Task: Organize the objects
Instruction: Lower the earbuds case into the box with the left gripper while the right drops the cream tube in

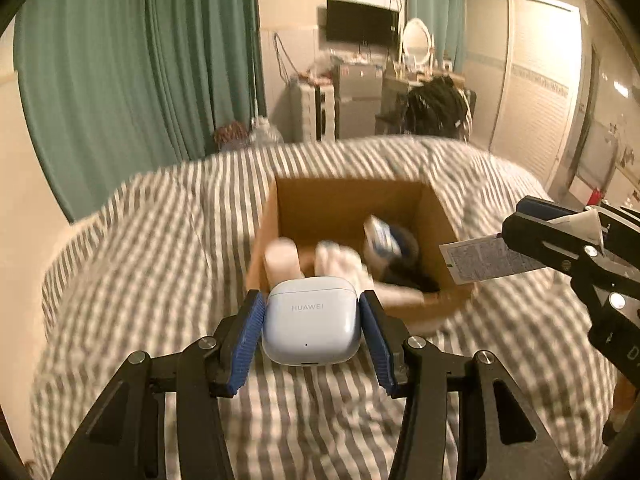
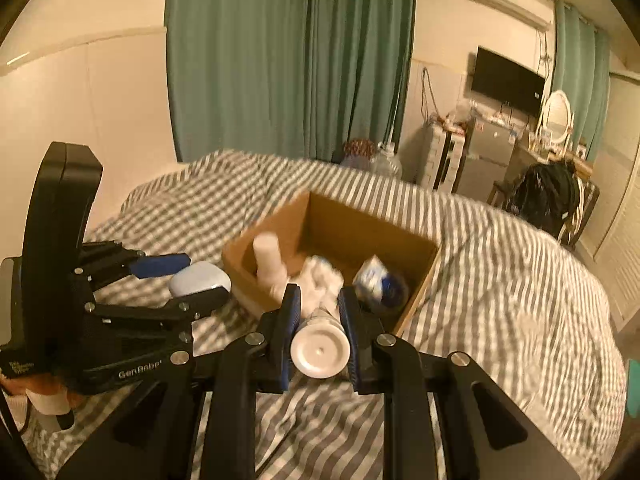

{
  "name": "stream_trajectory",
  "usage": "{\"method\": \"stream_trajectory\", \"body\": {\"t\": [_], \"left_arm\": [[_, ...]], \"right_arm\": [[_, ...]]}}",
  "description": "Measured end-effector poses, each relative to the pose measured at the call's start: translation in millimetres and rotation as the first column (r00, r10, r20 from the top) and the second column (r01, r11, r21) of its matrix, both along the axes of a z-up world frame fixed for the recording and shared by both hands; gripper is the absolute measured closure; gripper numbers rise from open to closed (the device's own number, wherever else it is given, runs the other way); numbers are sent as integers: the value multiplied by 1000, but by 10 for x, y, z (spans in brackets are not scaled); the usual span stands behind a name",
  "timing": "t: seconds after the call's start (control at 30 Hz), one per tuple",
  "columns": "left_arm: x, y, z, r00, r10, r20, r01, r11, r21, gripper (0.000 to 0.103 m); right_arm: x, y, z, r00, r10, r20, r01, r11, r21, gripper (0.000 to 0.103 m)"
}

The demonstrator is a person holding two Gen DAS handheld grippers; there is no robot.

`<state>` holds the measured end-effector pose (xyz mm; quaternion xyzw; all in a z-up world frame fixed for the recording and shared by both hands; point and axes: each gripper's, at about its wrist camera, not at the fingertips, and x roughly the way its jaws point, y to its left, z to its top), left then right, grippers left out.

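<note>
My left gripper is shut on a pale blue Huawei earbud case, held above the striped bed just short of the open cardboard box. It also shows in the right wrist view with the earbud case between its blue pads. My right gripper is shut on a white tube, cap end toward the camera, near the box's front edge. In the left wrist view the right gripper holds the tube's flat printed end by the box's right side.
The box holds a white bottle, a crumpled white cloth and a blue and white packet. The grey-striped duvet covers the bed. Green curtains, a wall and a cluttered dresser stand behind.
</note>
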<state>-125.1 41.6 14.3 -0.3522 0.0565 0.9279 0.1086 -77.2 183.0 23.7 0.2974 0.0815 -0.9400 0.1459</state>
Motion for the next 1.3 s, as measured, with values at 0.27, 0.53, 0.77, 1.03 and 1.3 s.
{"method": "stream_trajectory", "body": {"t": [0.27,0.53,0.77,1.03,1.3], "left_arm": [[-668,16,315,998,7,-59,-5,999,41,53],[-1368,168,-13,999,-26,-30,27,1000,14,53],[-1688,331,-495,996,-68,61,70,997,-24,53],[-1681,383,-461,994,-93,51,94,995,-20,40],[-1284,209,68,997,-19,-70,19,1000,-6,12]], "right_arm": [[-551,-9,447,998,4,-69,-7,999,-42,84],[-1340,-13,196,1000,-6,14,7,999,-51,84],[-1874,51,-328,988,-5,152,18,996,-82,84],[-1879,162,-308,984,-16,179,49,982,-180,48],[-1385,192,314,995,-95,24,97,987,-131,41]]}}
